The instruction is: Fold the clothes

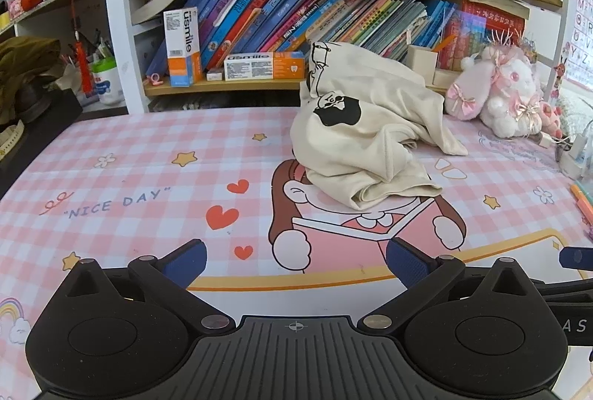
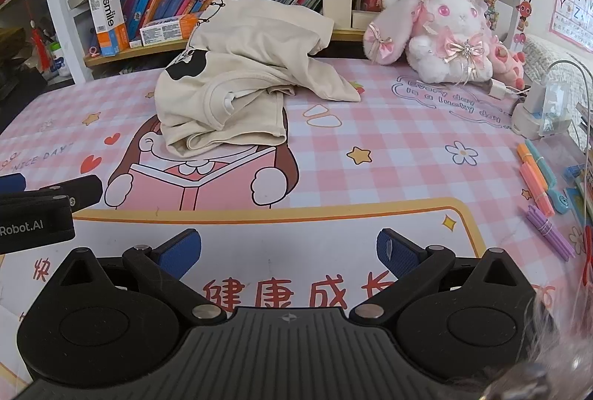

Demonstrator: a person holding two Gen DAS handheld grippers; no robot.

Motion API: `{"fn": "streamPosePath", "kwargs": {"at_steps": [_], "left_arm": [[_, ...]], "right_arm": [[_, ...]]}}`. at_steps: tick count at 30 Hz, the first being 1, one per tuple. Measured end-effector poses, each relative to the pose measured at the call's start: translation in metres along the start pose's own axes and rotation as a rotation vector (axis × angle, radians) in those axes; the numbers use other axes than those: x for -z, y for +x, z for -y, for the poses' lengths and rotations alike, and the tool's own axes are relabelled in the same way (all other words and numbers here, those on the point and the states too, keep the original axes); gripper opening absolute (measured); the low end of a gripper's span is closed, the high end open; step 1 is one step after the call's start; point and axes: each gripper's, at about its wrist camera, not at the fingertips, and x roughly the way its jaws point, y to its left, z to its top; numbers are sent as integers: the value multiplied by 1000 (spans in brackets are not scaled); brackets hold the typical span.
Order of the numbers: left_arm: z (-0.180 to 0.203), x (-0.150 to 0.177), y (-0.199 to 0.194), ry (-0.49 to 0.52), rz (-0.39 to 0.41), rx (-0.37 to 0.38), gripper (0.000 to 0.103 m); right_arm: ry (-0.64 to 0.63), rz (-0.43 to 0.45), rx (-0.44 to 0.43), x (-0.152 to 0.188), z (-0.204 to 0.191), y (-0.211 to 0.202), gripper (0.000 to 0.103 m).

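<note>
Here, a cream T-shirt (image 1: 367, 140) with a black cartoon print lay crumpled in a heap near the middle of the counter (image 1: 122, 177), which wore a pink checked mat, with bookshelves behind and a plush rabbit (image 2: 441, 37) to its right. Both tongs, left (image 1: 294, 261) and right (image 2: 289, 252), hung above the near edge, spread wide and empty, well short of the shirt. Folding seemed not yet begun; the next move likely called for reaching forward, pinching the cloth and spreading it flat.
</note>
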Motion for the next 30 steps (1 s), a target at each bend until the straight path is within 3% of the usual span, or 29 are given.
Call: {"fn": "streamPosePath", "kwargs": {"at_steps": [30], "left_arm": [[-4, -2, -1, -8, -13, -8, 103]], "right_arm": [[1, -11, -14, 1, -1, 4, 102]]}}
